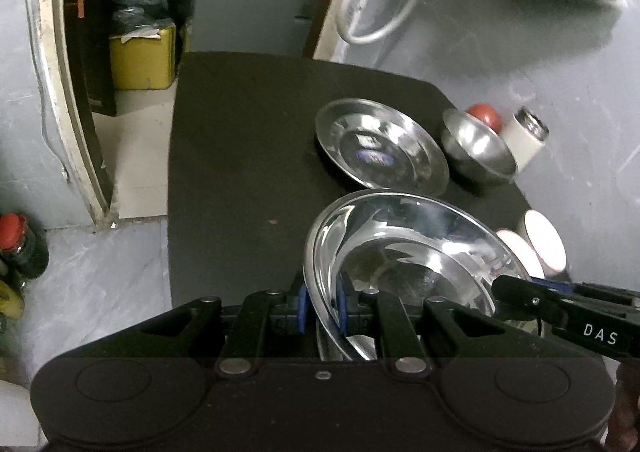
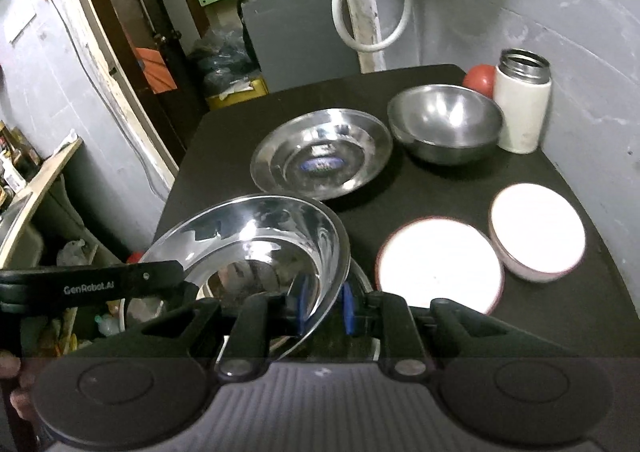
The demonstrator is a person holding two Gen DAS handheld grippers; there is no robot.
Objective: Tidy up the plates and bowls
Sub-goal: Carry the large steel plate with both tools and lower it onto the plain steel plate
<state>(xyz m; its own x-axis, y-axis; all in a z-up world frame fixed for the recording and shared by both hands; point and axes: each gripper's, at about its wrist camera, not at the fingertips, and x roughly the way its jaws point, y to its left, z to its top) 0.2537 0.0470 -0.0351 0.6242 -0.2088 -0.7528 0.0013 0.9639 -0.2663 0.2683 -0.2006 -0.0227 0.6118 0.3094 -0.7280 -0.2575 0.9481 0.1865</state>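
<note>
A shiny steel plate (image 1: 404, 248) (image 2: 256, 236) hangs tilted over the near part of the black table (image 1: 240, 171) (image 2: 440, 187). My left gripper (image 1: 322, 308) is shut on its near rim, blue pads on either side. My right gripper (image 2: 325, 308) is shut on the opposite rim. Each view shows the other gripper's black finger reaching in from the side. Another metal rim (image 2: 362, 280) shows just beneath the held plate. A second steel plate (image 1: 380, 147) (image 2: 320, 155) lies flat farther back. Beside it stands a steel bowl (image 1: 480, 147) (image 2: 444, 123).
A white plate (image 2: 436, 264) and a white bowl (image 2: 536, 236) sit at the table's right. A white flask (image 2: 524, 99) and a red ball (image 2: 480, 77) stand in the far right corner against the grey wall. A doorway and a yellow box (image 1: 140, 59) lie to the left.
</note>
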